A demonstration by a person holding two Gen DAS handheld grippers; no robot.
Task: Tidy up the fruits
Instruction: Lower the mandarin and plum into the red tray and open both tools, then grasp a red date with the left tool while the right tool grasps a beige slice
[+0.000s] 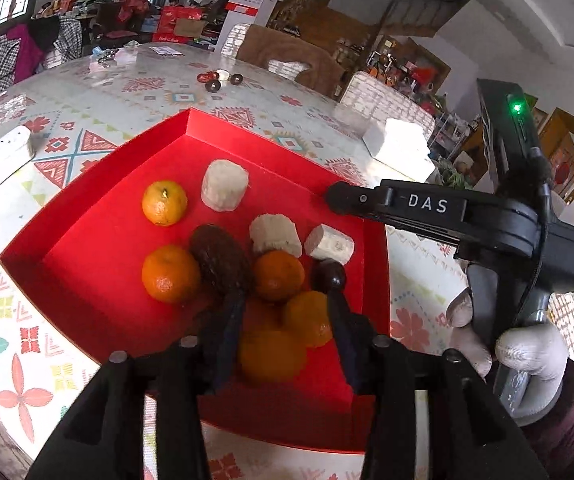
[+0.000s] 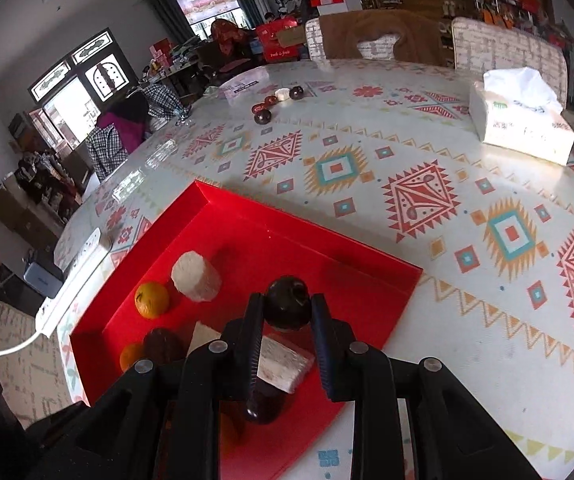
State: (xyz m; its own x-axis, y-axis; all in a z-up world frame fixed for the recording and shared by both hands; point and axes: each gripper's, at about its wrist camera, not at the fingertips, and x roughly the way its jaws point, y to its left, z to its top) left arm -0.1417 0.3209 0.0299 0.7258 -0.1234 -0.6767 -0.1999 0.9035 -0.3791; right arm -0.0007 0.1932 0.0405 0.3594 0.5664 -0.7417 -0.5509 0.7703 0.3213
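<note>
red tray (image 1: 87, 216) is set on a patterned worktop (image 2: 407, 184), and the fruit is gathered in it: three loose oranges, one (image 1: 164, 203) toward the far-left part, one (image 1: 170, 273) nearer, one (image 1: 278, 275) in the middle; two more oranges (image 1: 287, 336) are seen between the fingers of the left claw (image 1: 285, 300). a dark rough-skinned fruit (image 1: 219, 260) lies touching the nearer-left orange, and three pale peeled chunks (image 1: 225, 185) are scattered toward the far side. left claw is held apart over the near pile, its pads not pressing on anything. right claw (image 2: 287, 306) is clamped on a dark round fruit (image 2: 289, 306), held above the tray's right part, over a pale chunk (image 2: 283, 360). a gloved hand (image 1: 519, 356) is seen on the right claw's handle in the left view. a tissue pack (image 2: 523, 120) and a few small dark items (image 2: 273, 104) are noted farther off on the worktop
</note>
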